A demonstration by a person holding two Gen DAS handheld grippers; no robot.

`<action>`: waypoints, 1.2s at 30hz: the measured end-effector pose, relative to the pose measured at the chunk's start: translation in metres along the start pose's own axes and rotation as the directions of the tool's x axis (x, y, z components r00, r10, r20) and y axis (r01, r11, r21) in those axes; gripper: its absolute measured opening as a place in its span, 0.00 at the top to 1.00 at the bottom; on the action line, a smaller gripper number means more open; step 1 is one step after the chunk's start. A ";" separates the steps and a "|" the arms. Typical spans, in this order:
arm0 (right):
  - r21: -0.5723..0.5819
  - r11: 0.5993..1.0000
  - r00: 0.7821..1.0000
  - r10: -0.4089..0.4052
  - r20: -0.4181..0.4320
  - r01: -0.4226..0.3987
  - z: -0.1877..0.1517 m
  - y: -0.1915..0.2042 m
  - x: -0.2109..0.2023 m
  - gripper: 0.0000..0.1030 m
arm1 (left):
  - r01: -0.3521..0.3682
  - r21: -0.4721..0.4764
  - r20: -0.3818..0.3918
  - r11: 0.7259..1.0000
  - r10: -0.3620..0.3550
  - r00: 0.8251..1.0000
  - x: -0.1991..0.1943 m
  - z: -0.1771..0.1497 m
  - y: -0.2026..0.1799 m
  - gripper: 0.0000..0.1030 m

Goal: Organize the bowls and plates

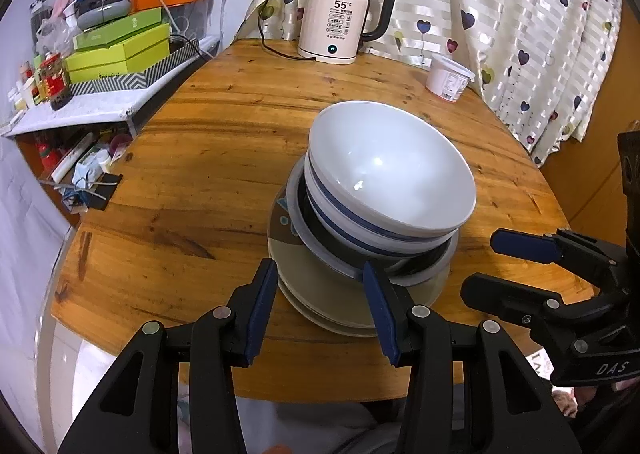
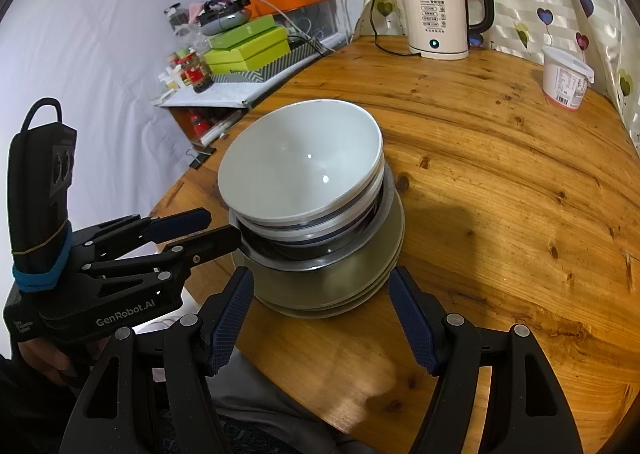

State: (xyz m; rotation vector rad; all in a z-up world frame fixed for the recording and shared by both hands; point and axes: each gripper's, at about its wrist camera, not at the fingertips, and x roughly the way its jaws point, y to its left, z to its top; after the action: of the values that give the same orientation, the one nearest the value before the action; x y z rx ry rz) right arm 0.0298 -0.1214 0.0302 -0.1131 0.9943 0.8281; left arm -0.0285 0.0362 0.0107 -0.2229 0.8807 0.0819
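Item: one stack of crockery on a round wooden table (image 1: 208, 158), near its front edge. Top to bottom — a white bowl (image 1: 394, 170) nested in a blue-banded bowl (image 1: 340, 226), both tilted; a dark grey-rimmed dish (image 1: 416, 274); several pale plates (image 1: 320, 294).

View differences: the left wrist view shows a blue pattern on the left rim of the plates at 9 o'clock of the bowls, which the right wrist view does not show. The right wrist view shows the edges of the plates as separate layers at 5 o'clock of the stack, a hand under the other tool, and its lettered body. Both views take in the kettle (image 1: 340, 14) at 12 o'clock and a white tub (image 1: 448, 78) at 1 o'clock.

Left gripper (image 1: 320, 274): jaws about half apart, holding nothing. In its own view the blue pads frame the near rim of the plates; whether the right pad touches the grey dish cannot be told. In the right wrist view it sits at 9 o'clock of the stack, tips at the dish rim.

Right gripper (image 2: 322, 278): jaws wide, empty, straddling the near edge of the plates — pads just beside the stack, not pressing it. The stack lies at 12 o'clock of both tools.
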 end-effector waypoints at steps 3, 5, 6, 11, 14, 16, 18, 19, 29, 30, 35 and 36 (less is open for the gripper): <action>0.001 1.000 1.000 -0.001 -0.001 0.001 0.000 -0.001 0.000 0.31 | 0.012 -0.001 -0.006 1.000 -0.012 1.000 0.000 0.000 0.000 0.55; 0.000 1.000 1.000 -0.001 0.000 0.001 0.000 -0.001 0.000 0.31 | 0.017 -0.002 -0.008 1.000 -0.017 1.000 -0.001 0.000 -0.001 0.55; 0.000 1.000 1.000 -0.001 0.000 0.001 -0.001 -0.001 0.000 0.31 | 0.015 -0.001 -0.008 1.000 -0.015 1.000 -0.001 0.000 -0.001 0.55; -0.003 1.000 1.000 -0.001 0.000 0.001 0.000 -0.004 -0.001 0.31 | 0.014 0.003 -0.002 1.000 -0.014 1.000 -0.003 0.000 -0.002 0.55; -0.003 1.000 1.000 -0.001 0.000 0.001 0.000 -0.004 0.000 0.31 | 0.009 0.001 -0.007 1.000 -0.009 1.000 -0.003 0.000 -0.001 0.55; -0.003 1.000 1.000 -0.001 0.000 0.001 0.001 -0.004 0.000 0.31 | 0.007 0.000 -0.007 1.000 -0.007 1.000 -0.003 0.000 -0.001 0.55; -0.002 1.000 1.000 -0.002 0.001 0.002 0.000 -0.003 0.000 0.31 | 0.004 0.002 -0.007 1.000 -0.004 1.000 -0.003 -0.001 -0.001 0.55; -0.003 1.000 1.000 -0.003 0.001 0.003 0.001 -0.003 -0.001 0.31 | 0.005 0.003 -0.002 1.000 -0.005 1.000 -0.004 -0.001 -0.001 0.55; -0.003 1.000 1.000 -0.002 0.000 0.002 0.002 -0.003 -0.002 0.31 | -0.004 0.008 -0.009 1.000 0.004 1.000 -0.003 0.000 -0.001 0.55; -0.003 1.000 1.000 -0.003 0.000 0.003 0.002 -0.003 -0.002 0.31 | -0.003 0.009 -0.009 1.000 0.003 1.000 -0.003 -0.001 -0.001 0.55; -0.003 1.000 1.000 -0.002 0.000 0.002 0.002 -0.004 -0.002 0.31 | 0.001 0.020 -0.015 1.000 -0.001 1.000 -0.002 -0.003 -0.003 0.55; -0.002 1.000 1.000 -0.003 0.000 0.003 0.002 -0.003 -0.001 0.31 | 0.001 0.023 -0.016 1.000 -0.001 1.000 -0.002 -0.004 -0.004 0.55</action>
State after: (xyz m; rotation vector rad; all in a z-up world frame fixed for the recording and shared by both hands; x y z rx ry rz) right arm 0.0322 -0.1232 0.0316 -0.1168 0.9933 0.8264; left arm -0.0319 0.0317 0.0105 -0.2025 0.8973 0.0689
